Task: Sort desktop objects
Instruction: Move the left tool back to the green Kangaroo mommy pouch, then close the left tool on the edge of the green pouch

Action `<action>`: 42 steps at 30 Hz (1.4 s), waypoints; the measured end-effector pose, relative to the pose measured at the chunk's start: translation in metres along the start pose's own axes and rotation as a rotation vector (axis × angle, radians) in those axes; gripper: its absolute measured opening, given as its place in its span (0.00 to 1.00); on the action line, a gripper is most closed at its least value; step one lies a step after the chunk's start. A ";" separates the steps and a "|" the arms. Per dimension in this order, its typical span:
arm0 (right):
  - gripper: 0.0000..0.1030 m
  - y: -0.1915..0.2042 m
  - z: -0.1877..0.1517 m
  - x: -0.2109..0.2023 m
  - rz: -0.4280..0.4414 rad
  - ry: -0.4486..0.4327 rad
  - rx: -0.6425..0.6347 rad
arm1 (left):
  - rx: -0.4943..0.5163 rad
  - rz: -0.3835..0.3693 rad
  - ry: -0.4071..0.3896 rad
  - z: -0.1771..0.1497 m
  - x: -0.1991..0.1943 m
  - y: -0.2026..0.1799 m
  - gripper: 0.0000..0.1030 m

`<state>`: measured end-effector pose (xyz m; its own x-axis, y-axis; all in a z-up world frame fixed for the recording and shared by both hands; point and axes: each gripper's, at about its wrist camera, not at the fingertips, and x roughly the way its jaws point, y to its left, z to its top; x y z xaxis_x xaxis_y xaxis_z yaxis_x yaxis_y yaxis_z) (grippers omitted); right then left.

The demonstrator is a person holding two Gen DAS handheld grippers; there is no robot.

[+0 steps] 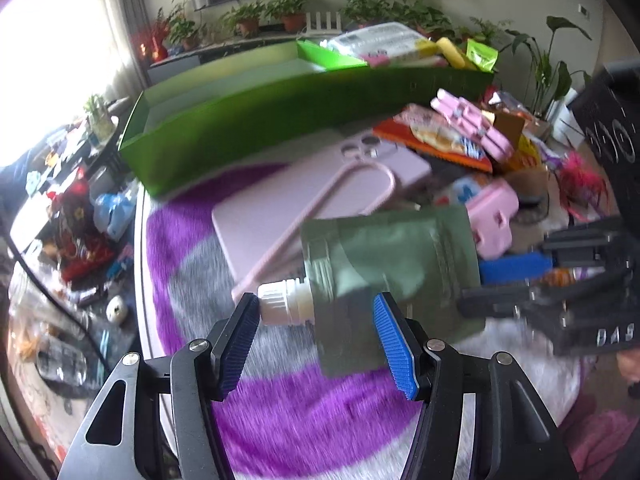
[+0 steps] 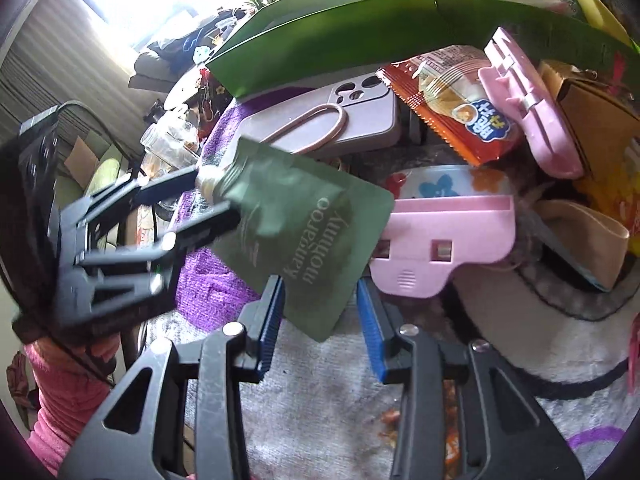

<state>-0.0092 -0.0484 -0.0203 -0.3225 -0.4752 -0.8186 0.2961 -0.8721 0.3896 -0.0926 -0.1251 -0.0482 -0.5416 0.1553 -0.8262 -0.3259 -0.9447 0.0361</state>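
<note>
Blue ribbed pads of the left gripper (image 1: 316, 304) fill the bottom of its own view, and its jaws stand wide. The white screw cap (image 1: 280, 304) of a green spouted pouch (image 1: 392, 264) touches the tip of one pad. The other pad overlaps the pouch's body. The pouch lies tilted, cap toward the left, over a fuzzy purple-and-white mat (image 1: 320, 412). Whether it rests on the mat or hangs clear of it cannot be told.

The right gripper (image 2: 320, 284) comes in from the opposite side. In its own view a bottom corner of the pouch sits between its pads. One pad overlaps the pouch's edge and the other stands just beside it. Whether these jaws press on the pouch cannot be told. From this side the left fingers flank the pouch's neck.

Behind the pouch lies a lilac phone case (image 1: 320, 184) with a looped strap. Beyond that stands a long green tray (image 1: 240, 120), with packets piled at its far end. Just right of the pouch is a pink plastic holder (image 2: 440, 236), and an orange snack packet (image 2: 452, 104) lies farther back, next to the phone case.
</note>
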 end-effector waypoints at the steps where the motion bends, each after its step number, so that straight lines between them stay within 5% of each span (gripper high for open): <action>1: 0.38 0.000 0.001 0.000 -0.005 0.000 -0.003 | -0.007 0.005 0.003 -0.004 -0.001 -0.001 0.58; 26: 0.41 0.012 0.009 0.018 -0.059 0.001 -0.028 | -0.125 -0.006 0.026 -0.020 0.006 0.003 0.58; 32: 0.42 0.012 0.007 0.016 -0.060 -0.001 -0.037 | -0.151 -0.005 0.023 -0.021 0.004 0.010 0.47; 42: 0.45 0.021 0.005 0.019 -0.116 0.007 -0.071 | -0.156 -0.015 0.012 -0.020 0.009 0.012 0.54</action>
<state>-0.0130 -0.0765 -0.0251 -0.3521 -0.3707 -0.8594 0.3205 -0.9104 0.2615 -0.0861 -0.1406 -0.0662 -0.5277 0.1675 -0.8327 -0.2093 -0.9758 -0.0637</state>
